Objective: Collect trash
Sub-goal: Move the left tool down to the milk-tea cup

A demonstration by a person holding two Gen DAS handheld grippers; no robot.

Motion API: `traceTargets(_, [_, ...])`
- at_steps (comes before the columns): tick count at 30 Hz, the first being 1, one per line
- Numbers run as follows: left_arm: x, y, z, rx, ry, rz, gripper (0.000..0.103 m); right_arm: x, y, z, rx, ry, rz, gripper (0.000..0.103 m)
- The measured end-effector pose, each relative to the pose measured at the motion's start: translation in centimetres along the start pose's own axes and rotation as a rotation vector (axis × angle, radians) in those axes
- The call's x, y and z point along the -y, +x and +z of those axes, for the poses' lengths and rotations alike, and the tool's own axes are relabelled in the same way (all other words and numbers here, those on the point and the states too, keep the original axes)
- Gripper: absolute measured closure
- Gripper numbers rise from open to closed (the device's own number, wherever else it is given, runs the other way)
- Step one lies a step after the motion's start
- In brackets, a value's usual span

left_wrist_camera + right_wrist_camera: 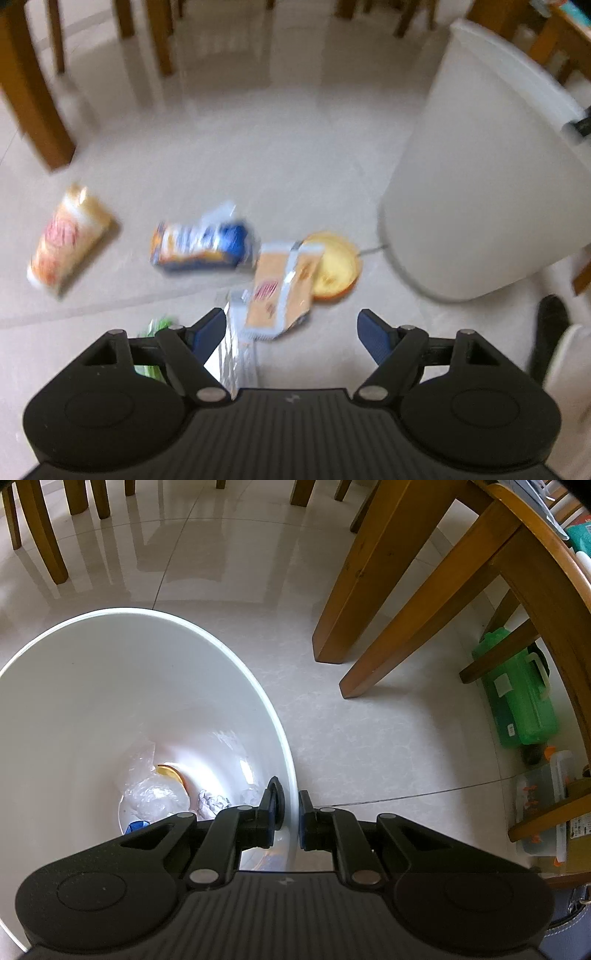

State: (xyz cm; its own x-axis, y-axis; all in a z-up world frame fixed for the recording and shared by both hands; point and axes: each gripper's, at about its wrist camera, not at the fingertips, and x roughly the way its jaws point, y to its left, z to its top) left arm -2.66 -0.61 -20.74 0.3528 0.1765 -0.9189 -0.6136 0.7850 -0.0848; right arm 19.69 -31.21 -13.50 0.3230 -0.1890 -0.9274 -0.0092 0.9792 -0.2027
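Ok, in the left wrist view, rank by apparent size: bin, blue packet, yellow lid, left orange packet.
1. Bin, by far the largest.
2. Left orange packet and blue packet: look alike, motion blur prevents ranking.
3. Yellow lid, partly covered, so unsure.

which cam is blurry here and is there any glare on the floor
Left wrist view: motion-smeared, the wrappers and white bin soft-edged, only the left tongs crisp. Right wrist view: sharp, with window glare on the glossy floor tiles and fisheye bending of the table legs.
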Motion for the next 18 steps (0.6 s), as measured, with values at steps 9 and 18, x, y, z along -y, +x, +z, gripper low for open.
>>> traceTargets(9, [-5.2,0.1,0.8,0.077,-0.047,0.112,0.027,-0.2,0.0,0.0,0.003,-0.007,-0.015,0.088])
traceTargets(18, [-17.3,2.6,7.5,0.12,-0.019,0.331,0.02,-0.3,0.2,0.3,-0.007,0.002,-0.023,0.087])
